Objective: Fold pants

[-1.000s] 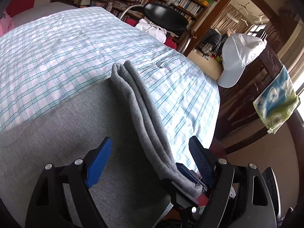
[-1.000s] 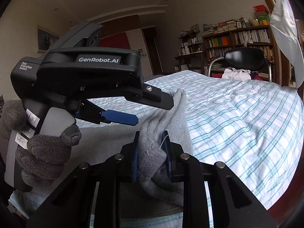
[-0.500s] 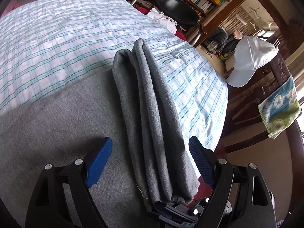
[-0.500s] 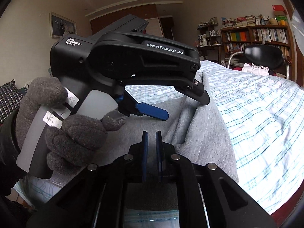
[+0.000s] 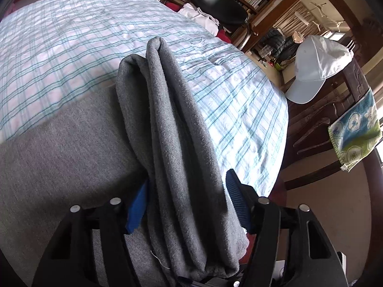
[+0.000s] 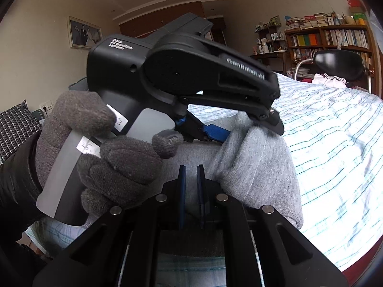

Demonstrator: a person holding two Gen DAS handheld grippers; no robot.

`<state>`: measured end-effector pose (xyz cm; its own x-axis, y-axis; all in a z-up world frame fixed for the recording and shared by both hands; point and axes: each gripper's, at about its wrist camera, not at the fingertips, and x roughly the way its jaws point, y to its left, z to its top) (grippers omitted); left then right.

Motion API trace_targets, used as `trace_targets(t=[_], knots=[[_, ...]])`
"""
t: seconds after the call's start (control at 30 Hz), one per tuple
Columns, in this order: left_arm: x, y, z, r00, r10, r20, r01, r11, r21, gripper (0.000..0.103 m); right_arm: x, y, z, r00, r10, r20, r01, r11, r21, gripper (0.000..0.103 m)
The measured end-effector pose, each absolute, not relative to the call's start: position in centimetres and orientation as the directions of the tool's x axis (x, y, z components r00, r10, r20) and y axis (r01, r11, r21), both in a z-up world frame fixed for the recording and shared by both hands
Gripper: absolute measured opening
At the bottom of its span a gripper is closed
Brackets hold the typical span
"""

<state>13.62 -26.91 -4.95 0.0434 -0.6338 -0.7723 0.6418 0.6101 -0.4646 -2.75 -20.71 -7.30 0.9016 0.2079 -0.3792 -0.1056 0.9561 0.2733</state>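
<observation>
Your left gripper (image 5: 185, 205) has its 2 blue-padded fingers (image 5: 137, 208) closed against a thick folded bundle of the grey pants (image 5: 177, 143), which runs forward from between them over the checked bedspread (image 5: 71, 43). Your right gripper (image 6: 191, 186) holds nothing: its 2 fingers stand narrowly apart, with the pants just right of them.

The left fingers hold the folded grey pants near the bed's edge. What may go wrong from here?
The left gripper grips a thick roll of the grey pants; an outer layer may slip free and open the fold.
The roll lies near the edge of the checked bedspread, so it might slide off.
The right gripper, shut and empty, is close; the two may bump.
</observation>
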Motion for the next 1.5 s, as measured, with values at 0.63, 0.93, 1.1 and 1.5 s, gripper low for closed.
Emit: trace_targets(t=[0.63,0.93,1.1,1.5], knots=[[11.1,-18.0,2.4,0.231,-0.687,-0.689,0.657,0.632,-0.41,0.019,-7.3,-27.2,-3.3,0.932,0.244,-0.268,-0.117,0.902,0.415,0.038],[10.5,-8.1,3.4,0.362,-0.637,-0.68,0.584,0.724,-0.368,0.019,-4.0,-23.7,-4.3,0.879,0.32,-0.353,-0.18,0.909,0.376,0.038],[10.8,-3.1,1.5,0.399,-0.585,-0.706,0.506,0.783,-0.363,0.019,-2.1,-20.3,-4.7,0.835,0.371,-0.407,-0.241,0.911,0.335,0.038],[8.7,2.3,-3.3,0.494,-0.453,-0.742,0.46,0.861,-0.218,0.02,1.6,-16.2,-6.4,0.756,0.365,-0.543,-0.307,0.931,0.198,0.047]])
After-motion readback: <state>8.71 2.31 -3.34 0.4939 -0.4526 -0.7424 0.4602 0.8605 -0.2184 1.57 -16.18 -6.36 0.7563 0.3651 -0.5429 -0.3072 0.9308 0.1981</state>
